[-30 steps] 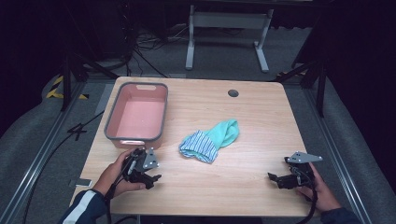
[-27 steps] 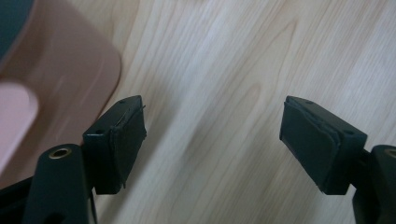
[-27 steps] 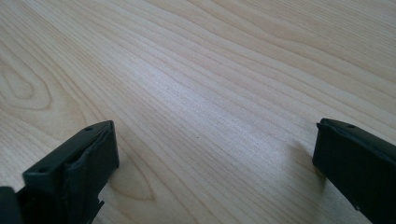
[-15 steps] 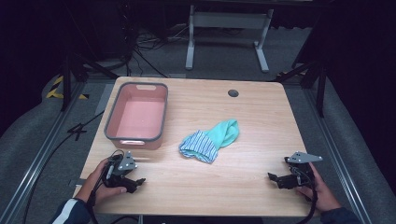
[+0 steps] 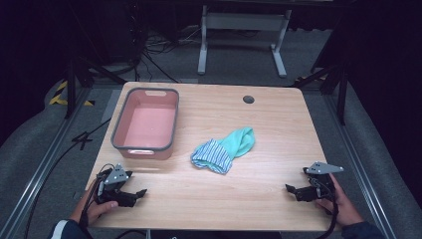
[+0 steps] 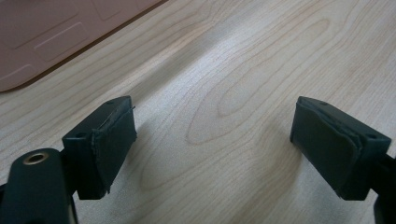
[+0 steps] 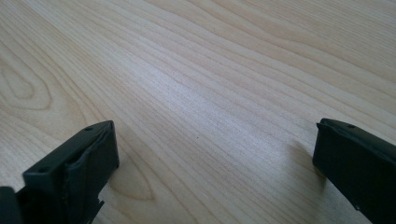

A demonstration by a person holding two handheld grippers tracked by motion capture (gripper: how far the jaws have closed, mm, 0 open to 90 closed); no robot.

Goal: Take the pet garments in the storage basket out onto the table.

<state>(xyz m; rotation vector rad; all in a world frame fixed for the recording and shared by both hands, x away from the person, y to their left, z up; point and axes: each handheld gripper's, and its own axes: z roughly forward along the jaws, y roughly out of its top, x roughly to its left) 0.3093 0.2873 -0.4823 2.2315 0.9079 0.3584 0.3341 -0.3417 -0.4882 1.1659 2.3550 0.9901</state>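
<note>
Two hand-held grippers rest low on a pale wooden surface, the left gripper at the lower left of the high view and the right gripper at the lower right, each with its jaws spread and nothing between them (the left one's jaws have just been opening). The gripper views show bare wood grain between the black pads.

Between the two, near the middle of the frame, lies a crumpled cloth, teal at its upper right and blue-and-white striped at its lower left, loosely folded over itself. A pink basin with a grey rim stands to its left, in the upper left part of the surface, apart from the cloth and seemingly empty.

The work in hand appears to be the cloth, and neither gripper touches it yet. A good approach would bring one gripper in low toward a raised fold at the striped edge, jaws kept wide until a pad sits on either side of the fold, then pinch firmly, since soft fabric slips from a shallow bite.
</note>
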